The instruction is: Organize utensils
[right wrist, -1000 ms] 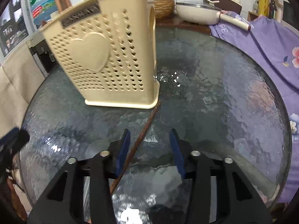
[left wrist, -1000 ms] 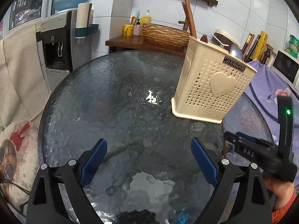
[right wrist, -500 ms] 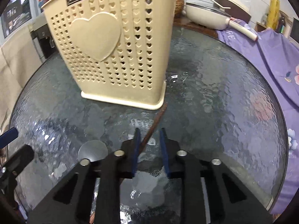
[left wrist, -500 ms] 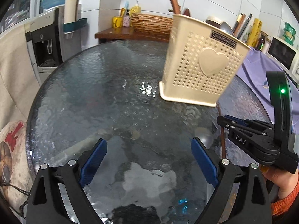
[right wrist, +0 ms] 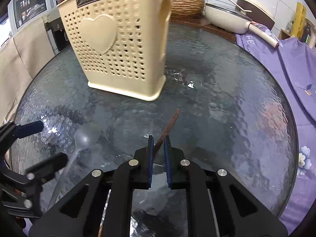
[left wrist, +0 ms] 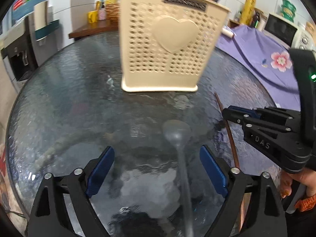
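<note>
A cream perforated utensil holder (left wrist: pixel 167 47) with a heart on its side stands on the round glass table (left wrist: pixel 69 90); it also shows in the right wrist view (right wrist: pixel 118 47). My right gripper (right wrist: pixel 158 140) is shut on a brown chopstick (right wrist: pixel 168 123), whose tip points toward the holder. The same chopstick (left wrist: pixel 227 126) and right gripper (left wrist: pixel 227 112) show in the left wrist view. My left gripper (left wrist: pixel 157 160) is open, with a clear plastic spoon (left wrist: pixel 177 134) lying between its fingers on the glass. The spoon (right wrist: pixel 85 136) lies left of the chopstick.
A purple flowered cloth (right wrist: pixel 286 69) covers the surface to the right. A white pan (right wrist: pixel 227 17) and a wicker basket (right wrist: pixel 185 4) sit behind the table. A water dispenser (left wrist: pixel 21 45) stands at the far left.
My right gripper closed on the brown chopstick. My left gripper swung right and closer, so the clear spoon now lies between its open fingers.
</note>
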